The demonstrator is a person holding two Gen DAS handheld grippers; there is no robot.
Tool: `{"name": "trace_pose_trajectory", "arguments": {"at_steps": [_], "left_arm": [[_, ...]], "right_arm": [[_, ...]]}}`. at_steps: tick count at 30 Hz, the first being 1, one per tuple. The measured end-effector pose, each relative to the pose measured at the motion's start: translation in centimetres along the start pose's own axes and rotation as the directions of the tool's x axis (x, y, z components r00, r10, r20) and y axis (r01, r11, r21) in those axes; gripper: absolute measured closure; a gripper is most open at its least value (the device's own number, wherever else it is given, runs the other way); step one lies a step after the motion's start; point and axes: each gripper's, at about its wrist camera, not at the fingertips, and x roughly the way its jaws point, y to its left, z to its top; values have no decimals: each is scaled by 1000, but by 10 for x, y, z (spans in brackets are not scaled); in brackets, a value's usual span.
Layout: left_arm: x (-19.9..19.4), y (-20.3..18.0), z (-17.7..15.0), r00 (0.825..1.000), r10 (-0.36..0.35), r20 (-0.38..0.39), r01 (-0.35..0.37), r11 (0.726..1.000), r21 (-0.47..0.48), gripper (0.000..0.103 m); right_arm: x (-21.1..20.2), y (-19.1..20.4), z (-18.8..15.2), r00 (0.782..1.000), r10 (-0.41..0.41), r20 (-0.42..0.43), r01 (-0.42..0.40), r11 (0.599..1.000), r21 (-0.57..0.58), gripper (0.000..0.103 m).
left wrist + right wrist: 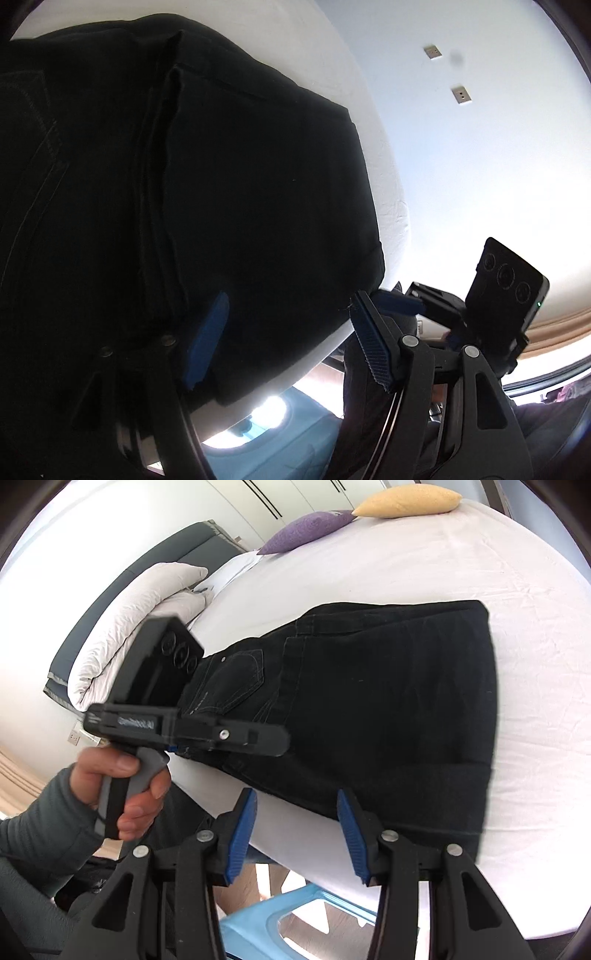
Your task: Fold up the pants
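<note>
Two claws are presented to the folded black pants [369, 701], which lie on the bed [517, 590] directly ahead of both. The right claw [297, 834] is released, empty, at the near hem. The left claw [288, 339] is released, one finger [207, 339] laid on the cloth. All layers should be gathered before clenching.
</note>
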Motion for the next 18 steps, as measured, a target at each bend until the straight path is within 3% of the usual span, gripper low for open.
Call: {"name": "trace_pose_trajectory", "arguments": {"at_steps": [2,6,9,12,14,15,16,18], "left_arm": [[-4,2,-10,1000,-6,5,6,1000,10,37],[-1,0,-22,999,30,13,-31,999,39,37],[9,-20,-26,996,87,29,-89,993,74,37],[14,-22,-34,995,102,25,-103,990,93,37],[13,-13,-33,994,103,25,-104,992,72,37],[2,-2,-33,996,90,27,-91,994,58,37],[-3,4,-34,997,75,35,-76,996,42,37],[-8,7,-26,997,63,53,-64,998,17,37]], "right_arm": [[-10,-8,1,1000,-19,13,19,1000,0,54],[-14,-29,20,996,-25,87,16,994,105,52],[-6,-38,39,987,59,147,-83,984,159,52],[29,-60,44,987,125,96,-146,955,257,52],[51,-76,33,995,98,24,-101,942,321,60],[53,-78,28,996,78,29,-84,947,311,72],[50,-79,22,997,64,47,-76,950,304,77],[41,-79,16,996,71,55,-86,939,334,76]]}}
